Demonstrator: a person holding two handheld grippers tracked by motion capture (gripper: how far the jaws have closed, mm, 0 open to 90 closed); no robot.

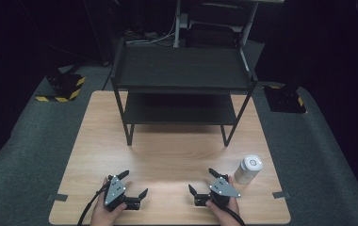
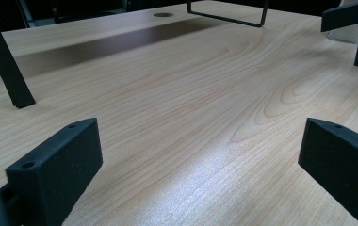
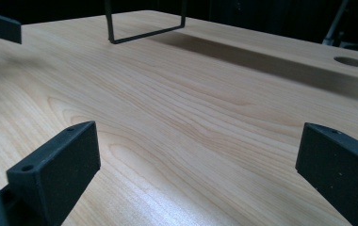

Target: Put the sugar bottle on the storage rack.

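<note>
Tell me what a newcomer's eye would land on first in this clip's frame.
Probably the black two-tier shelf standing at the far middle of the wooden table, both tiers bare. Next, the white cylinder-shaped can upright near the table's right edge, just beyond the right gripper. Both that one and the left gripper sit low at the near edge, jaws spread wide with nothing between them.

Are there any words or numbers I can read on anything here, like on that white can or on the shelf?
None: no words or numbers can be read in these pictures.
White can: nothing readable; it is too small to tell whether its side bears print.
Black shelf: plain, no label.
Yellow and black striped blocks on the floor: warning stripes, no letters.
Wooden table: bare wood, no writing.
</note>
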